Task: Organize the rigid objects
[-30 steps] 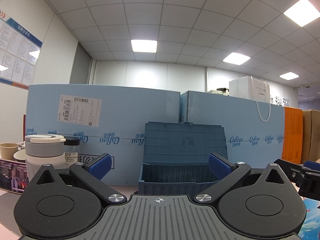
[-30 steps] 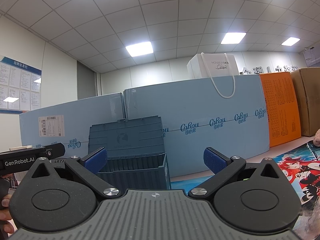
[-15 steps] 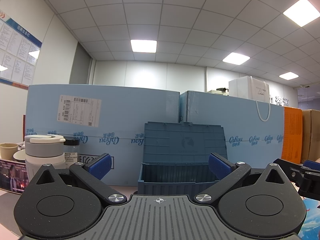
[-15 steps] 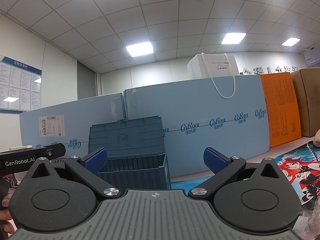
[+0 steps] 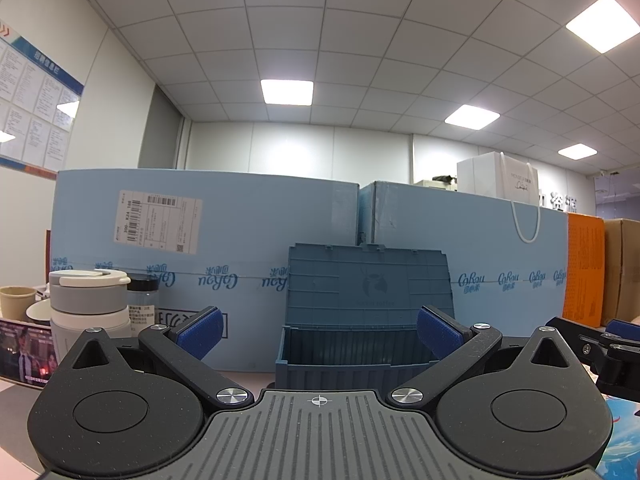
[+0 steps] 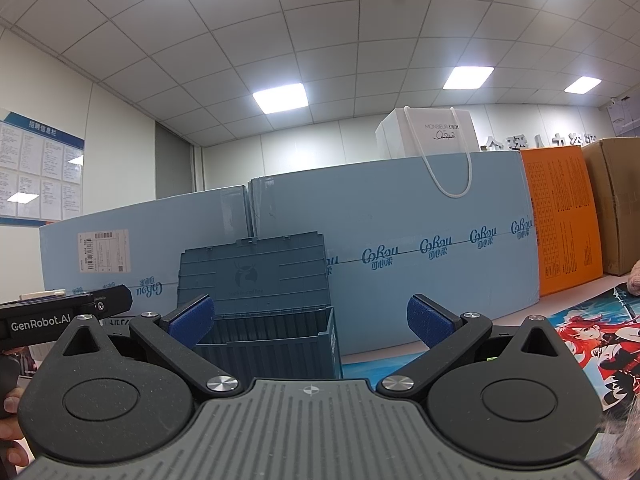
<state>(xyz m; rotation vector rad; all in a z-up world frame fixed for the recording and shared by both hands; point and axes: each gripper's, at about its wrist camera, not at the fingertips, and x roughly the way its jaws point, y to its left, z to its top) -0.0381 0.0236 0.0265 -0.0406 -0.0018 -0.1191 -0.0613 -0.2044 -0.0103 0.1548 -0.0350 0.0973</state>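
I have both claws spread wide and holding nothing: the left claw (image 5: 318,330) and the right claw (image 6: 311,320) both face the open blue crate (image 5: 352,350), which sits on the table against the far light-blue cartons (image 5: 208,240). I judge this as the start, nothing picked yet. Next I'd swing left toward the stacked cups (image 5: 90,304) and jar (image 5: 143,298) and close on one.
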